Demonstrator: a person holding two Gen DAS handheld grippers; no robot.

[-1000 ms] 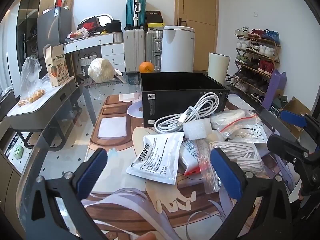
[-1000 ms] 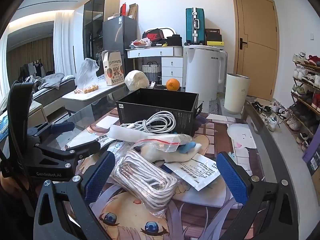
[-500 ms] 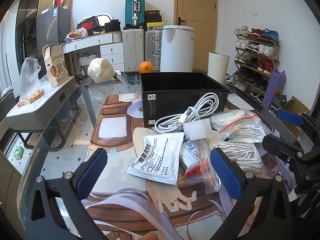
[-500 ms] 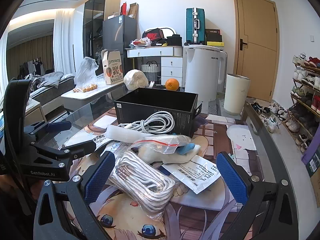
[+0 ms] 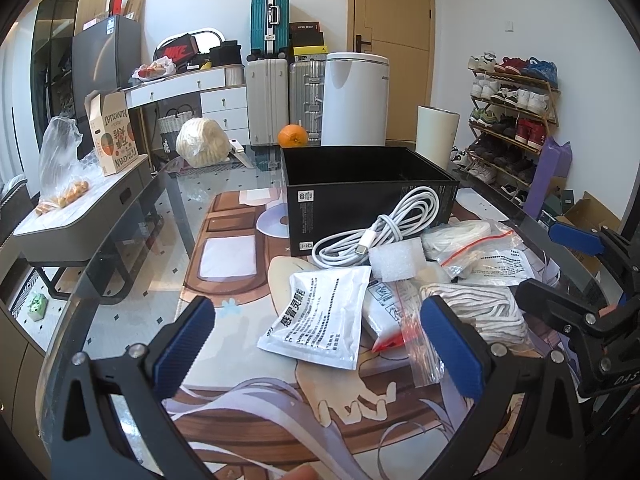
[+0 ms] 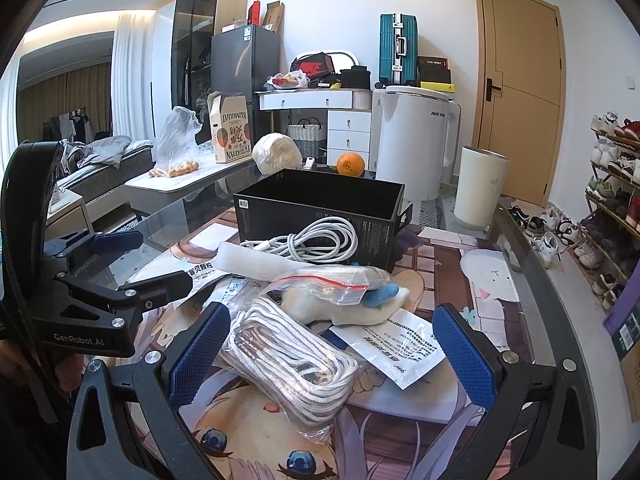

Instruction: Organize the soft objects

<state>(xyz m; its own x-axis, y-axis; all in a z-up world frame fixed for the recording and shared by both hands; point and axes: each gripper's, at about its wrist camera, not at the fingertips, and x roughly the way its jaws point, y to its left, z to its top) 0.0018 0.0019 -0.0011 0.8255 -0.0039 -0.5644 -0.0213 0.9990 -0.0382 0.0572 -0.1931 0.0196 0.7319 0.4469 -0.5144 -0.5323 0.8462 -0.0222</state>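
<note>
A pile of soft items lies on the glass table in front of an open black box (image 5: 360, 184), also in the right wrist view (image 6: 320, 208). It holds a coiled white cable (image 5: 384, 228) (image 6: 316, 240), a white foam block (image 5: 396, 258), a white sachet (image 5: 320, 324), a zip bag with red seal (image 6: 336, 284) and a bagged white rope bundle (image 5: 476, 308) (image 6: 292, 356). My left gripper (image 5: 316, 344) is open, just short of the sachet. My right gripper (image 6: 328, 356) is open, with the rope bundle between its fingers.
An orange (image 5: 293, 136) and a wrapped white ball (image 5: 202, 142) sit at the table's far end. A grey side table (image 5: 80, 216) stands to the left, a shoe rack (image 5: 512, 120) to the right. A printed mat (image 5: 248, 360) covers the tabletop.
Both grippers have shifted slightly; the right one has edged forward over the rope bundle. Both stay open and nothing in the pile has moved.
</note>
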